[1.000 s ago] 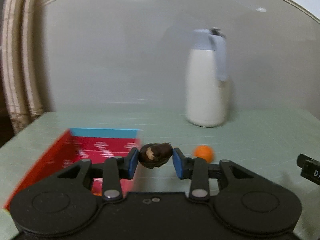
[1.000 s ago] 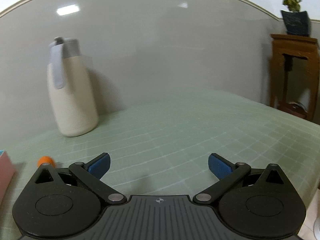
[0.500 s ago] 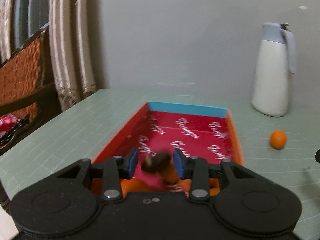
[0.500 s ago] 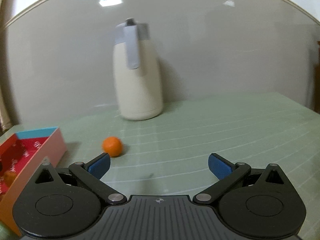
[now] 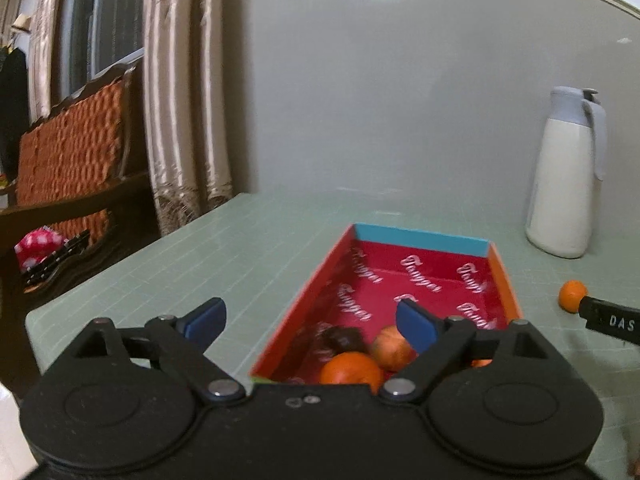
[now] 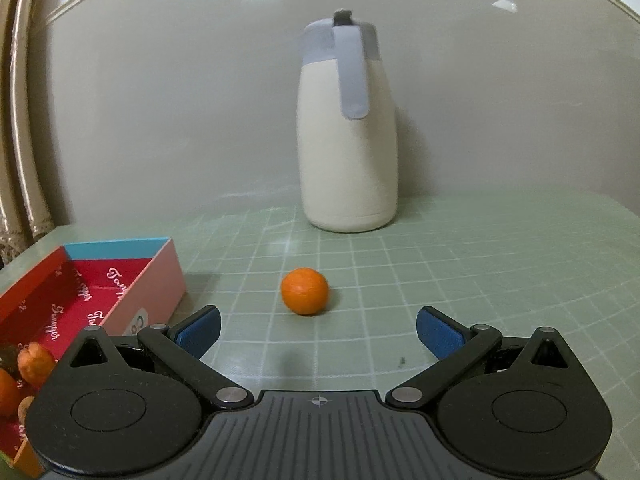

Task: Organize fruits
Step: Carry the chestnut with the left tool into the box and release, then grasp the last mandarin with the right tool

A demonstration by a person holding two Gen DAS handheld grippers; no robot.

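The left gripper (image 5: 312, 318) is tilting slightly down over the near end of the red box (image 5: 502, 276), its jaws having just been opening and now standing wide with nothing between them; below and just past its fingers a dark fruit (image 5: 344, 338) and two oranges (image 5: 352, 368) are lying in the box. The right gripper (image 6: 318, 330) is also pointing slightly down, fingers spread and empty, with a loose orange (image 6: 305, 291) lying on the table (image 6: 480, 264) just ahead between them, the jug (image 6: 346, 132) standing farther beyond.
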